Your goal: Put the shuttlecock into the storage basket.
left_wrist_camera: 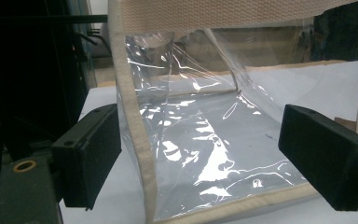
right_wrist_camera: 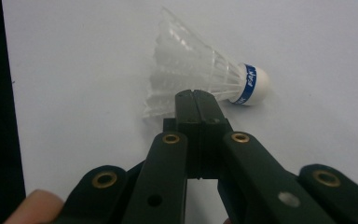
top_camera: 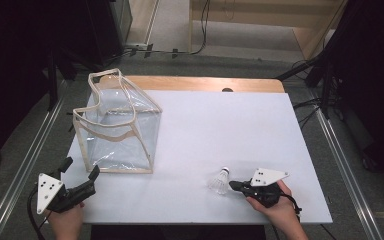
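A white sheet (top_camera: 220,135) covers most of a wooden table (top_camera: 205,83), whose bare strip shows along the far edge. Around it the room is dim — grey floor, black cables running to the far wall, metal rails on both sides, pale wooden furniture at the back.

On the sheet there are two things. One clear plastic bag (top_camera: 117,125) with beige webbing trim and beige handles stands upright at the left, its mouth open upward. One white shuttlecock (top_camera: 220,181) lies on its side toward the near right, well apart from the bag. A blue band circles it next to the white cork tip; the band carries white letters, too small and turned to read.

Two grippers are held by two hands at the near edge. The left gripper (top_camera: 80,172) sits just off the bag's near left corner with its jaws spread wide and nothing between them; in the left gripper view the bag's trimmed corner edge (left_wrist_camera: 137,140) stands in the gap, touching neither pad. The right gripper (right_wrist_camera: 196,100) points at the shuttlecock with its jaws pressed fully together, their tip at the feather skirt (right_wrist_camera: 182,65) — whether a feather is pinched there I cannot tell.
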Tool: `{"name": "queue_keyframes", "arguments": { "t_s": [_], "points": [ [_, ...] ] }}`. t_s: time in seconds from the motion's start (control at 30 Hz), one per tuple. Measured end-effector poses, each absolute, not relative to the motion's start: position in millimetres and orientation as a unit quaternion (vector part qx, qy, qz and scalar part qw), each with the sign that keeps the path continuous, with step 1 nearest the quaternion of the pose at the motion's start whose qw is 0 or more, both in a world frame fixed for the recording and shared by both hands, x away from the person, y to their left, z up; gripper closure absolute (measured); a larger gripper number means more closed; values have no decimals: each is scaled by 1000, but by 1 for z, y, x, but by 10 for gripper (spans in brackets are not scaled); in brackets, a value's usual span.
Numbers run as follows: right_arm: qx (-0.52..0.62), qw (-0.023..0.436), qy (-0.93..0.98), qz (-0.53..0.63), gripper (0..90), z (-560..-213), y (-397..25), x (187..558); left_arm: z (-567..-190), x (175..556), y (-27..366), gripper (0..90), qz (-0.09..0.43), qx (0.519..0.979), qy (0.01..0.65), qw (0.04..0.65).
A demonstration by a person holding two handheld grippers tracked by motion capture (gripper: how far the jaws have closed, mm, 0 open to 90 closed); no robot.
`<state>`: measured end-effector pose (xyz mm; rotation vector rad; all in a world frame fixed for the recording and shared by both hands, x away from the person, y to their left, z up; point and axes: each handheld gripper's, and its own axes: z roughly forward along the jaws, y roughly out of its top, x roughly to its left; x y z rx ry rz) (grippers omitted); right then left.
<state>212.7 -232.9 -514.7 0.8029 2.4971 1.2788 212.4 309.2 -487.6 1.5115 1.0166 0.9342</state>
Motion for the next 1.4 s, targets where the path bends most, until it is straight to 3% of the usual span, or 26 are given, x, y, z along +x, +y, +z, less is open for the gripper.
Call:
{"name": "queue_keyframes", "arguments": {
  "t_s": [0.73, 1.13, 1.4],
  "points": [
    [270, 136, 852, 426, 874, -503, -185, 252, -488, 212, 308, 137, 392, 630, 422, 521],
    [307, 145, 837, 429, 874, -502, -186, 276, -488, 212, 308, 137, 392, 629, 423, 522],
    [290, 137, 843, 432, 874, -503, -181, 273, -488, 212, 308, 137, 393, 630, 422, 519]
  ]
}}
